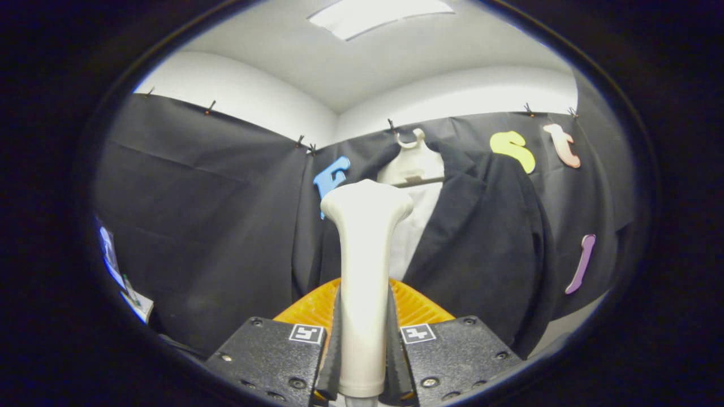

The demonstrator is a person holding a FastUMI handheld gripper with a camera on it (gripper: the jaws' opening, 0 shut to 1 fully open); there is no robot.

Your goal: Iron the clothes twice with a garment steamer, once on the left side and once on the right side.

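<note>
Gripper (pixel 365 362) pinches a pale steamer (pixel 365 265) upright between both fingers.
Its flared head rises just before a dark jacket (pixel 481 237) hanging on a white hanger (pixel 416 161) beyond.

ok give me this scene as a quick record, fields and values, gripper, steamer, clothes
gripper: shut on the garment steamer, both fingers pressing its handle
garment steamer: white, upright between the fingers, head pointing at the clothes
jacket: dark, hanging open on the booth wall, beyond the steamer
shirt: white, under the jacket, behind the steamer head
hanger: white, holds both clothes
contact: cannot tell whether the steamer head touches the cloth
</note>
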